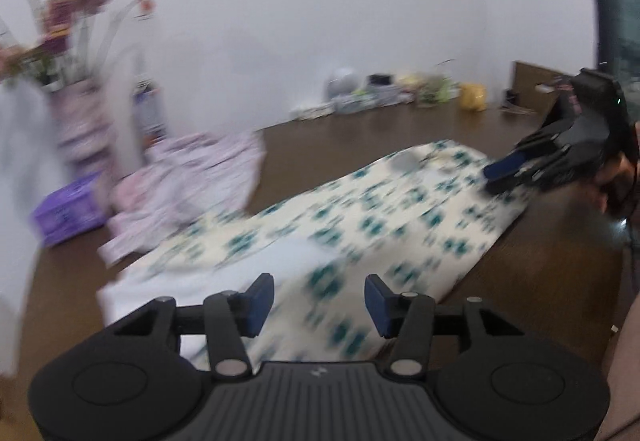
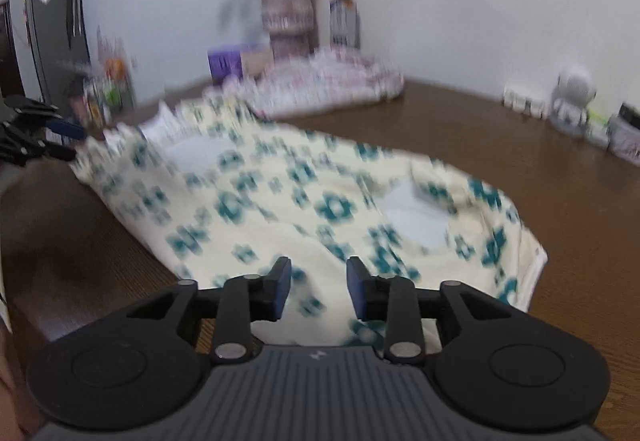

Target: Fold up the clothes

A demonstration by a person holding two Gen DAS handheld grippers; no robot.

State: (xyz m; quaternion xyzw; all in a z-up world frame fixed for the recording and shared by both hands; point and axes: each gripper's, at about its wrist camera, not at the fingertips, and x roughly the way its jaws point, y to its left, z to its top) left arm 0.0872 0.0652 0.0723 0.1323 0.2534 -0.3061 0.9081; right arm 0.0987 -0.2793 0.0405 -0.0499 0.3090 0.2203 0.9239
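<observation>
Nearest the left wrist camera, the left tool (image 1: pixel 319 305) hangs with its two blue-padded fingers wide apart and nothing between them, just above the near end of a cream garment (image 1: pixel 360 225) printed with teal motifs. The garment lies spread flat along a dark brown wooden bench (image 1: pixel 540 273), running away from this tool toward the right tool (image 1: pixel 500 173), which sits at the far end beside the cloth's edge, held by a hand that is partly visible. In the right wrist view, the right tool (image 2: pixel 319 289) is also parted, less widely, and grips nothing; it hovers over the garment's near hem. The left tool appears at that view's left edge, beside the cloth's far corner.

A pile of pink patterned cloth (image 1: pixel 188 181) lies near the garment's far long edge, with a purple box (image 1: pixel 68 209) and a vase of flowers (image 1: pixel 80 121) beside it by the white wall. Small blurred items line the back of the bench. Bare wood lies open along the garment's other long edge and past its right end. Both views are motion-blurred.
</observation>
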